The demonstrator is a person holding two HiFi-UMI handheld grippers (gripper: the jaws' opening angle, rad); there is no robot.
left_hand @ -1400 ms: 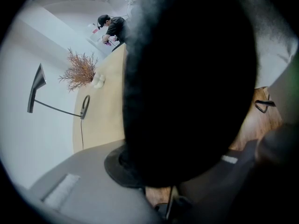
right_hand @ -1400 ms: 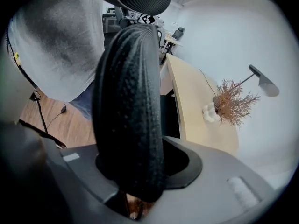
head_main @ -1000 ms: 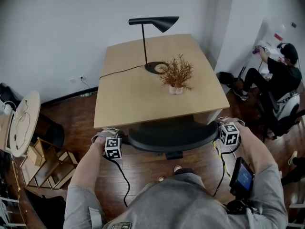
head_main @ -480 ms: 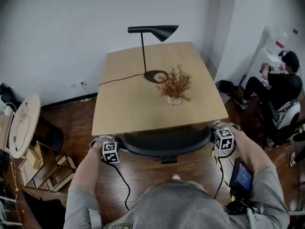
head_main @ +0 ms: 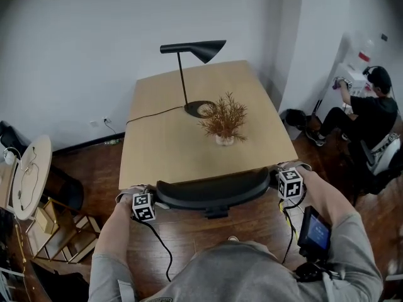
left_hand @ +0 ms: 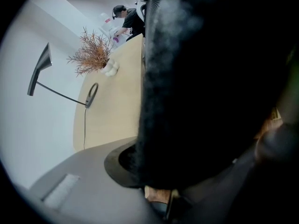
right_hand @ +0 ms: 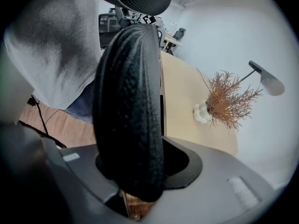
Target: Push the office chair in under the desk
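The black office chair's curved backrest [head_main: 214,190] lies right along the near edge of the light wooden desk [head_main: 170,153], with its seat hidden beneath the desktop. My left gripper [head_main: 151,198] is shut on the backrest's left end, which fills the left gripper view as a dark mass [left_hand: 210,78]. At the other end my right gripper [head_main: 277,181] is shut on the backrest [right_hand: 128,106], whose textured edge stands upright between the grey jaws.
On the desk stand a black lamp [head_main: 192,49] with its cord and a dried plant in a white pot [head_main: 221,119]. A person [head_main: 371,106] sits at the right by another chair. A round side table [head_main: 28,168] and low wooden shelves [head_main: 50,222] stand at the left.
The chair has rolled forward under the desk; its backrest now meets the desk's near edge. Both grippers moved forward with it, still clamped on its ends.
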